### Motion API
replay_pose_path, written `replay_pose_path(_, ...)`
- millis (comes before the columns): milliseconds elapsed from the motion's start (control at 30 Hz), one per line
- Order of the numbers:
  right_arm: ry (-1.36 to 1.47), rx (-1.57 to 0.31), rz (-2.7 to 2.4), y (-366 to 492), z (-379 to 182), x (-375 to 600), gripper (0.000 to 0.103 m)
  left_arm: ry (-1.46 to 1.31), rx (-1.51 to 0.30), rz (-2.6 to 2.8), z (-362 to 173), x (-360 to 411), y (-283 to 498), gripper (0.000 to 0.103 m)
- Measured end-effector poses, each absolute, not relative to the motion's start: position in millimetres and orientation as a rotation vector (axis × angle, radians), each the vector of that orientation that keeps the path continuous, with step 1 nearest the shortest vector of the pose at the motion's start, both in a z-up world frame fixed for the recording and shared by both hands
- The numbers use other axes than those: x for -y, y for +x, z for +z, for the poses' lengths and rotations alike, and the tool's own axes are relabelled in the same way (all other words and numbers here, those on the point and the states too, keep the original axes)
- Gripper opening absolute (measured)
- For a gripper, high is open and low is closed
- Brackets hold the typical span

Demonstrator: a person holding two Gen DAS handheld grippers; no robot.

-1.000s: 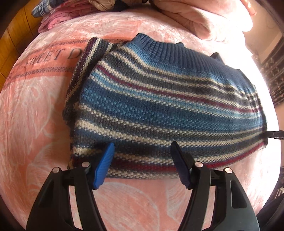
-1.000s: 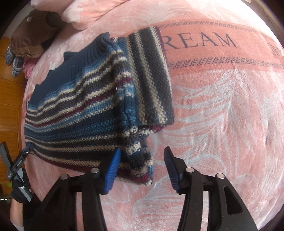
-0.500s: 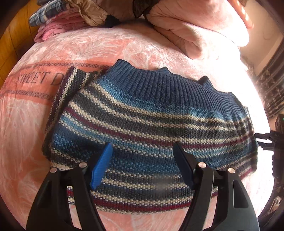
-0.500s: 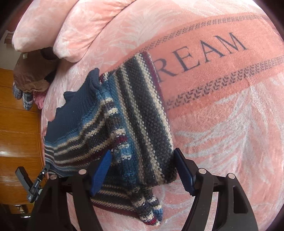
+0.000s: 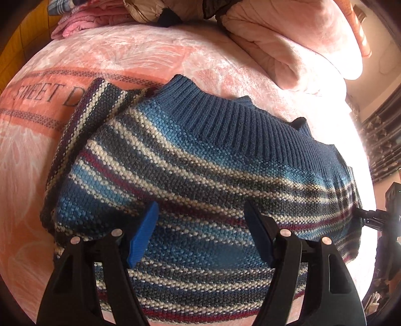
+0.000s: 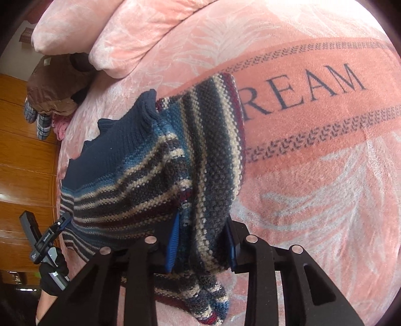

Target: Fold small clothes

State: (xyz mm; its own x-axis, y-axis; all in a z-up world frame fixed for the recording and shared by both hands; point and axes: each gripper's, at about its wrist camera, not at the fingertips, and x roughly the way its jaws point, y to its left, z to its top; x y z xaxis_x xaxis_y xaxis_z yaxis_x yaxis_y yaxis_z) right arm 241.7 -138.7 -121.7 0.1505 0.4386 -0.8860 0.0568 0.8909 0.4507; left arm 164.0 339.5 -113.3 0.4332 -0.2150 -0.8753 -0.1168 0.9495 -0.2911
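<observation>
A striped knit sweater (image 5: 200, 160) in blue, cream and maroon, with a ribbed navy collar, lies flat on a pink blanket (image 5: 140, 55). Its left side is folded in as a narrow strip. My left gripper (image 5: 200, 235) hovers open over the lower middle of the sweater with its blue pads wide apart. In the right wrist view, the sweater (image 6: 120, 180) has its folded side strip bunched between the pads. My right gripper (image 6: 201, 243) is shut on that strip, and the sweater's end hangs below the fingers.
Folded pink bedding (image 5: 300, 42) and a pile of clothes (image 5: 100, 15) lie at the bed's far side. A gloved hand holds a black clamp-like device (image 6: 45, 240) by the sweater's far corner. Wooden panels (image 6: 22, 160) border the bed. The blanket's lettered band (image 6: 313, 82) lies beside the sweater.
Both grippers have moved forward over the sweater. The right gripper's pads have come together on the folded side strip. The left gripper has stayed open.
</observation>
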Motion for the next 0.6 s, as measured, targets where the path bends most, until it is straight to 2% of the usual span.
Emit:
replay_pose_path(300, 0.412, -1.412, 0.264, 241, -132, 136, 0.031, -0.259, -1.160, -0.067, -127, -336, 163, 0.070)
replay_pose_path(600, 0.435, -1.383, 0.275, 237, -141, 138, 0.035, -0.257, -1.163, -0.071, -130, -335, 165, 0.072)
